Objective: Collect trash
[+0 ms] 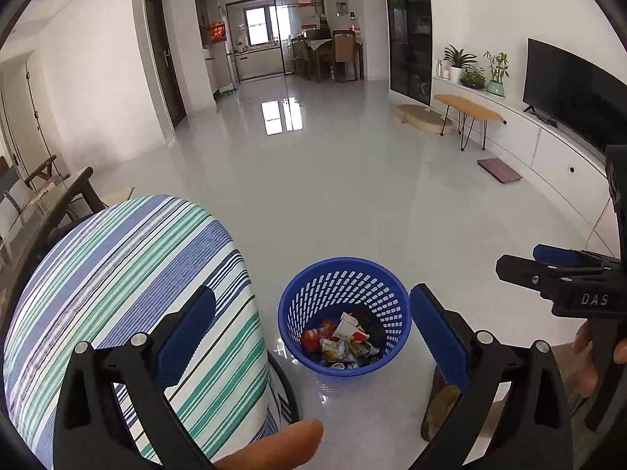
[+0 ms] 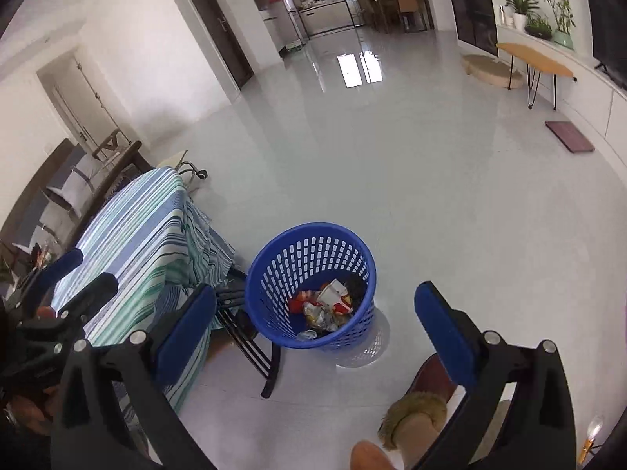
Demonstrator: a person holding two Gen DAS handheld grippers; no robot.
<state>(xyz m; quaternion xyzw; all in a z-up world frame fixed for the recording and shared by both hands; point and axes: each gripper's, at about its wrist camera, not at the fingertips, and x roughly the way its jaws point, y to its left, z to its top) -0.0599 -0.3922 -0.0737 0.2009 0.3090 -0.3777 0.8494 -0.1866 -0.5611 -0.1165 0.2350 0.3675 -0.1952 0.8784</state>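
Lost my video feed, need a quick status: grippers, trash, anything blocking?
Left gripper and right gripper open, empty. Wrappers in blue basket on floor. Striped table close beside basket; nothing over its mouth.

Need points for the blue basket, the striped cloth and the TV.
blue basket (image 2: 270, 270), right wrist view, on its perforated left wall.
striped cloth (image 1: 129, 258), left wrist view, middle of the top.
TV (image 1: 568, 90), left wrist view, centre of the dark screen.

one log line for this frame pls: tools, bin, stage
left tool: open, empty | right tool: open, empty | bin: on floor by striped table, wrappers inside | stage: trash dropped
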